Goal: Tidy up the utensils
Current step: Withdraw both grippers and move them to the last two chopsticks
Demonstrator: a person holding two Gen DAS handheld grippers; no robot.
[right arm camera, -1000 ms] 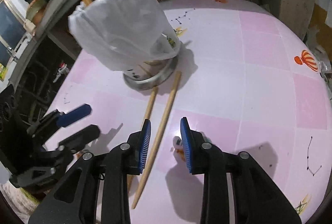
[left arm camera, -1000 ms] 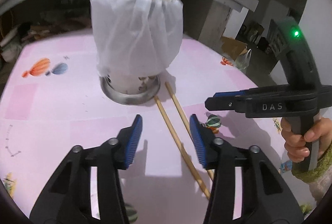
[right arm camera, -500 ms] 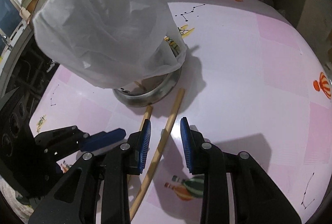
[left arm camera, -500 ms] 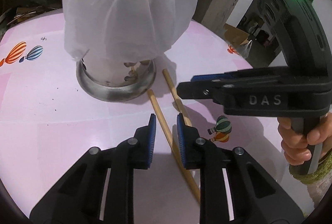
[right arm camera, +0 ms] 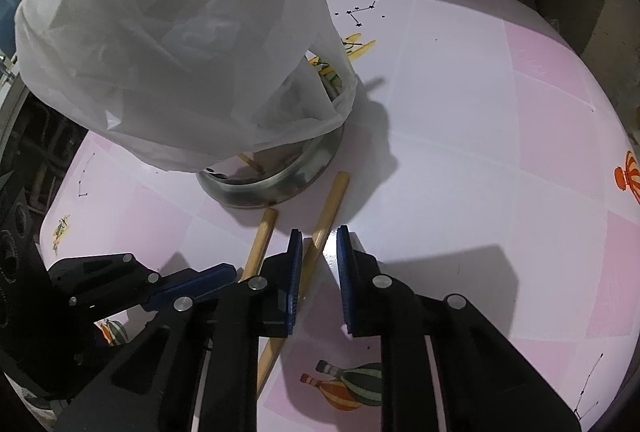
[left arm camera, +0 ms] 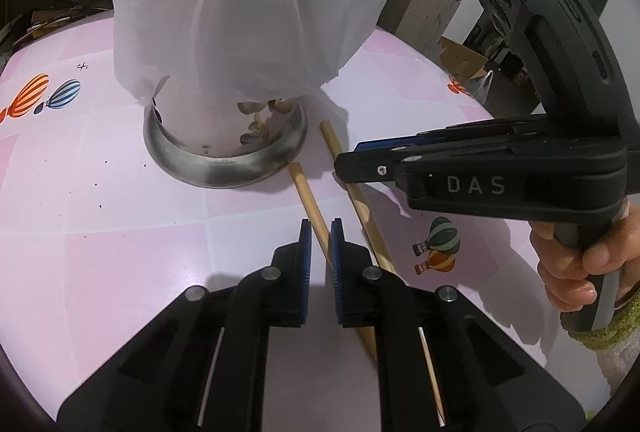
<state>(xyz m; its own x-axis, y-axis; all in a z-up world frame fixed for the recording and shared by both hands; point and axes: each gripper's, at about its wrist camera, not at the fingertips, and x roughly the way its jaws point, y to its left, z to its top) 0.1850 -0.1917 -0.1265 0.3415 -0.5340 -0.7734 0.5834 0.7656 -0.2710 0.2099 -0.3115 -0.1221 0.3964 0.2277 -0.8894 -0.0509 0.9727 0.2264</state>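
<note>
Wooden chopsticks point(left arm camera: 310, 200) point(right arm camera: 328, 212) lay between both closing grippers point(left arm camera: 319, 236) point(right arm camera: 316, 248); each should clench squarely before lifting off the worktop point(left arm camera: 120, 232).

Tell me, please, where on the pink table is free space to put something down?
Free: the pink table right of the metal holder, and left of it in the left wrist view. Crowded: in front of the holder, where both chopsticks and both grippers meet.

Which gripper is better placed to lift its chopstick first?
Left gripper: its closing jaws sit nearly tight around its chopstick. The right gripper, also closing, still shows a gap beside its chopstick.
</note>
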